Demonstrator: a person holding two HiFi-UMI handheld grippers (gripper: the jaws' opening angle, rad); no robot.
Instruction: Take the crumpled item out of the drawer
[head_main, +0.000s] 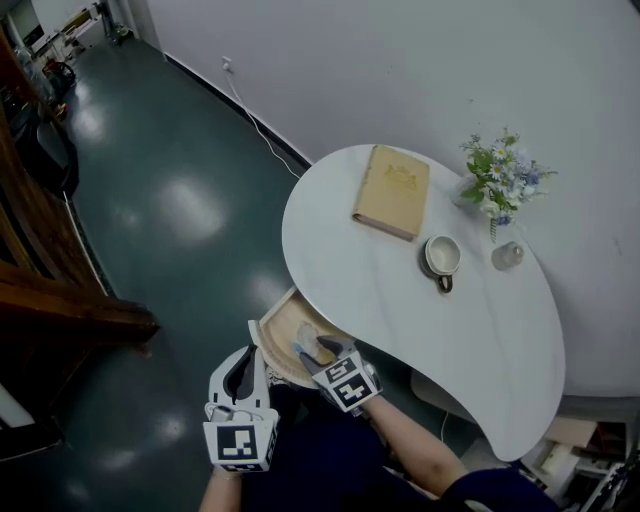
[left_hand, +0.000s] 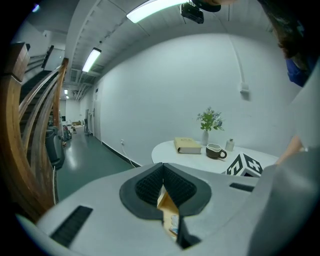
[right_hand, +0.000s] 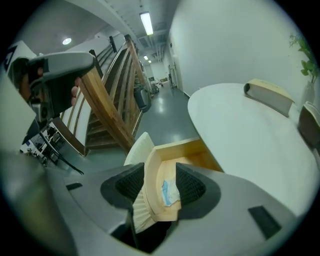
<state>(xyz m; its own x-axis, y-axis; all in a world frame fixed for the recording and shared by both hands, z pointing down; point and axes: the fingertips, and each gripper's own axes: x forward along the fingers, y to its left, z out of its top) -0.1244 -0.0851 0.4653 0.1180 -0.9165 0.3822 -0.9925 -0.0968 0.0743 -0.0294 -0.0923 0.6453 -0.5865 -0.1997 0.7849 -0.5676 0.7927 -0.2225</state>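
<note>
Under the white table (head_main: 400, 330) a wooden drawer (head_main: 278, 325) with a white curved front stands pulled out. In it lies the crumpled blue-and-white item (head_main: 312, 341), clear in the right gripper view (right_hand: 169, 192). My right gripper (head_main: 318, 352) sits at the drawer's near end. In its own view the right gripper (right_hand: 162, 186) is open, with its jaws straddling the drawer's front wall (right_hand: 150, 185), one pad inside beside the item. My left gripper (head_main: 243, 368) hangs left of the drawer, over the floor. Seen in its own view, the left gripper (left_hand: 163, 175) is shut and holds nothing.
On the table lie a tan book (head_main: 392, 190), a cup on a saucer (head_main: 441, 258), a small jar (head_main: 507, 256) and a vase of flowers (head_main: 500, 175). A wooden staircase (head_main: 50, 280) stands to the left across the dark green floor. A cable (head_main: 255, 125) runs along the wall.
</note>
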